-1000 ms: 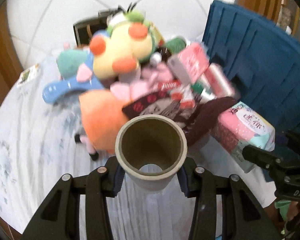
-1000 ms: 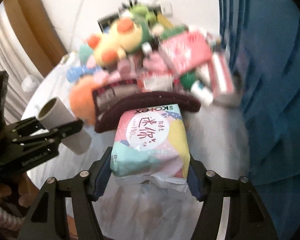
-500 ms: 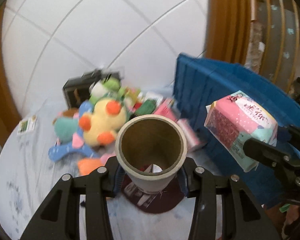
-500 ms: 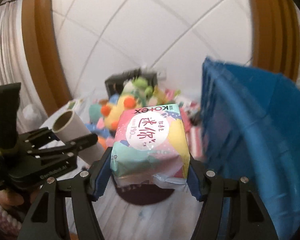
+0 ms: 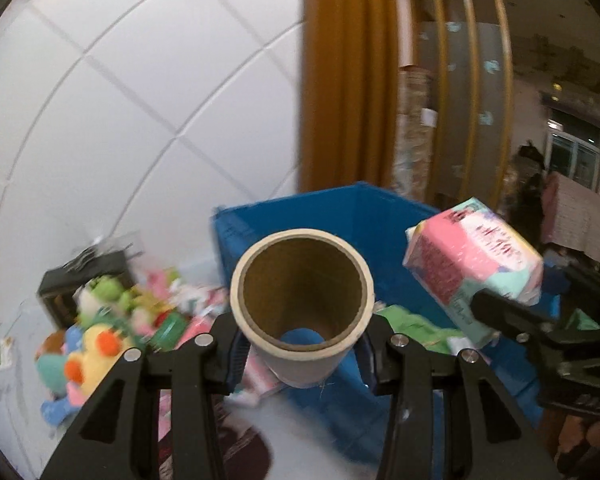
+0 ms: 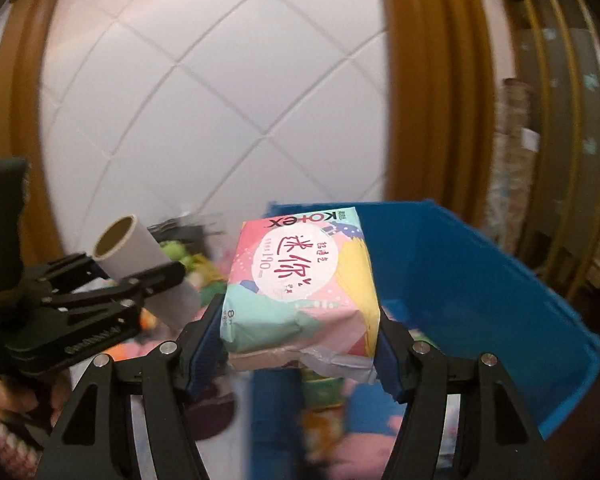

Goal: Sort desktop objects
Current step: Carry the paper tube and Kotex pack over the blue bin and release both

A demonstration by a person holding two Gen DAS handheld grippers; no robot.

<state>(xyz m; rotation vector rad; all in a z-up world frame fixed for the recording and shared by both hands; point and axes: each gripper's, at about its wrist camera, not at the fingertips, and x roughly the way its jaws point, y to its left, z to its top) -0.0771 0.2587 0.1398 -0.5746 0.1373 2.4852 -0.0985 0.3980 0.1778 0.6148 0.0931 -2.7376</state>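
Observation:
My left gripper [image 5: 300, 344] is shut on a brown cardboard tube [image 5: 302, 304], held in the air with its open end toward the camera, just before the blue bin [image 5: 340, 216]. It also shows in the right wrist view [image 6: 136, 248]. My right gripper [image 6: 300, 336] is shut on a pink, green and yellow pad pack [image 6: 300, 280], held above the blue bin [image 6: 480, 280]. The pack shows in the left wrist view [image 5: 472, 256] at the right, over the bin.
A pile of plush toys and packets [image 5: 112, 328] lies on the white table [image 5: 300, 432] left of the bin. A black box [image 5: 84, 280] stands behind the pile. The bin holds green and pink items [image 5: 416, 328]. A dark red pouch [image 5: 240, 456] lies near the front.
Both grippers have risen and swung right, from over the pile to the blue bin. The tube and the pack stayed held.

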